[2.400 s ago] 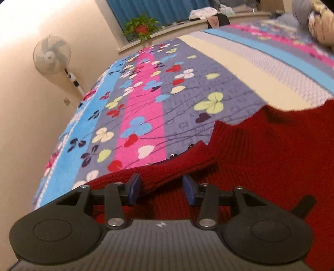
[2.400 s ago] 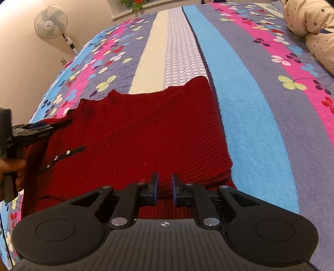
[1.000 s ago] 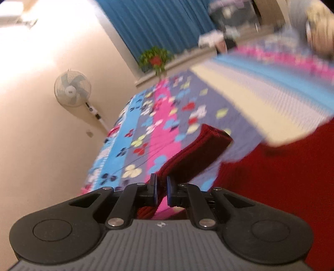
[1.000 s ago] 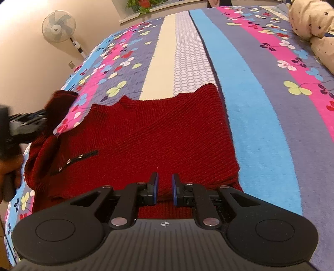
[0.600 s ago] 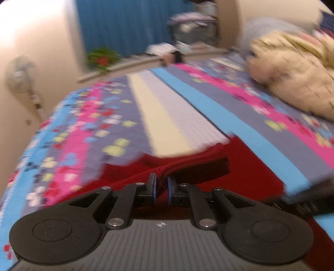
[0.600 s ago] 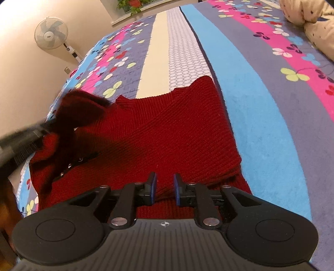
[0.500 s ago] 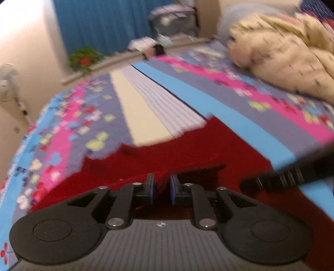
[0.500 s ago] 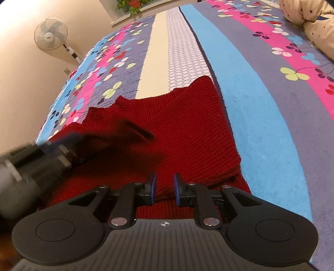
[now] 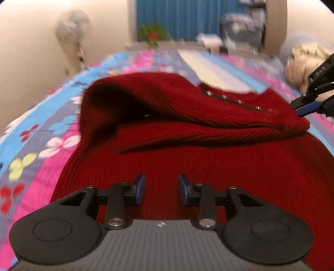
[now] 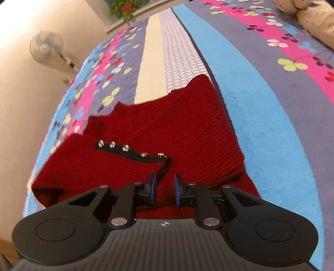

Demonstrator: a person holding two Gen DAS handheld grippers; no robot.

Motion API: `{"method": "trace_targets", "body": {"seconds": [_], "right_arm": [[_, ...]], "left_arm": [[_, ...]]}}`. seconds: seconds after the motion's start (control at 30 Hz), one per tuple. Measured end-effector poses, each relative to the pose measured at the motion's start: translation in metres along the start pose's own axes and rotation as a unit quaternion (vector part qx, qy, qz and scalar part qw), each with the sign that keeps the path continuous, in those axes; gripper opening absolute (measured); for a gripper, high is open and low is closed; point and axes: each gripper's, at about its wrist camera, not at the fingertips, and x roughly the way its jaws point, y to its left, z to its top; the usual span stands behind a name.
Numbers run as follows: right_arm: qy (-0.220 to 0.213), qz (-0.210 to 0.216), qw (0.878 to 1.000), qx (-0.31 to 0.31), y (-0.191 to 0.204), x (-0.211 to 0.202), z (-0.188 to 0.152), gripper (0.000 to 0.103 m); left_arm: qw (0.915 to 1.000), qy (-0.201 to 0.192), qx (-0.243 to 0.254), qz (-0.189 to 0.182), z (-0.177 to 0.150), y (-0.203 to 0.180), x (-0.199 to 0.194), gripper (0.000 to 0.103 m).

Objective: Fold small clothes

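At the far left of the left wrist view a fan (image 9: 70,27) stood blurred against the pale wall, with a plant (image 9: 153,35) and a blue curtain (image 9: 183,18) further along the back. The bedspread (image 9: 41,133), striped in blue, pink and grey with flower prints, ran down the left side. On it lay the red sweater (image 9: 187,158), its left part folded over the body so that a rounded hump rose at the left and the folded edge tapered to a point at the right. A dark strip with metal studs (image 9: 240,102) ran along the top of that folded part. The left gripper (image 9: 160,188) hovered low over the sweater's near part, its blue-padded jaws set wide apart with nothing between them. At the right edge the right gripper (image 9: 313,104) showed beside the fold's tip, and a cream quilt (image 9: 300,62) lay blurred behind it.

In the right wrist view the fan (image 10: 46,47) stood at the upper left and the bedspread (image 10: 261,100) filled the right. The sweater (image 10: 167,129) lay in the middle, the studs (image 10: 125,148) on its folded flap. The right gripper (image 10: 163,188) was parted by a narrow gap, just at the flap's dark corner; nothing was clamped between the pads, and whether they touched the knit could not be told
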Motion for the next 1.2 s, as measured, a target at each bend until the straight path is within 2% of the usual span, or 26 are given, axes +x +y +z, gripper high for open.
{"method": "trace_targets", "body": {"seconds": [0.1,0.2,0.27,0.4,0.53,0.6,0.7,0.73,0.8,0.9,0.97,1.03,1.13,1.17,1.2], "right_arm": [[-0.006,0.021,0.999,0.036,-0.005,0.001,-0.004,0.019],[-0.006,0.051,0.998,0.047,-0.003,0.005,-0.01,0.019],[-0.002,0.06,0.997,0.05,-0.002,0.011,-0.013,0.019],[0.013,0.057,0.996,0.072,-0.007,0.025,-0.016,0.019],[0.014,0.05,0.997,0.062,-0.004,0.034,-0.019,0.022],[0.008,0.041,0.998,0.038,0.002,0.036,-0.021,0.016],[-0.018,0.022,1.0,-0.001,0.011,0.034,-0.022,0.009],[-0.028,0.022,0.999,-0.006,0.012,0.03,-0.021,0.001],[-0.059,0.033,0.998,-0.01,0.014,0.016,-0.014,0.001],[-0.155,0.033,0.987,-0.025,0.01,-0.027,0.01,0.001],[-0.198,0.015,0.98,-0.021,-0.001,-0.047,0.024,0.001],[-0.186,-0.006,0.983,0.011,-0.021,-0.049,0.034,0.001],[-0.098,-0.051,0.993,0.033,-0.043,-0.021,0.034,0.006],[-0.084,-0.07,0.993,0.05,-0.048,-0.014,0.031,0.006],[-0.087,-0.084,0.991,0.064,-0.051,-0.014,0.029,0.006]], "left_arm": [[0.9987,-0.045,0.006,0.025,-0.024,-0.005,-0.01,0.04],[0.9973,-0.052,0.03,0.042,-0.028,-0.016,-0.009,0.04],[0.9975,-0.054,0.026,0.037,-0.03,-0.015,-0.009,0.04],[0.9984,-0.055,-0.002,0.016,-0.033,-0.007,-0.01,0.04],[0.9981,-0.058,0.006,0.022,-0.034,-0.011,-0.01,0.04],[0.9979,-0.059,0.01,0.024,-0.033,-0.013,-0.011,0.04],[0.9979,-0.06,0.009,0.023,-0.035,-0.013,-0.011,0.04],[0.9979,-0.06,0.008,0.022,-0.034,-0.012,-0.011,0.04],[0.9979,-0.061,0.008,0.022,-0.035,-0.012,-0.01,0.04],[0.9976,-0.062,0.012,0.026,-0.036,-0.013,-0.01,0.04],[0.9975,-0.063,0.014,0.027,-0.036,-0.014,-0.01,0.04],[0.9976,-0.063,0.014,0.027,-0.036,-0.015,-0.01,0.04],[0.9976,-0.063,0.012,0.026,-0.037,-0.015,-0.01,0.04],[0.9976,-0.063,0.012,0.026,-0.037,-0.015,-0.01,0.04],[0.9976,-0.063,0.011,0.025,-0.037,-0.015,-0.01,0.04]]}}
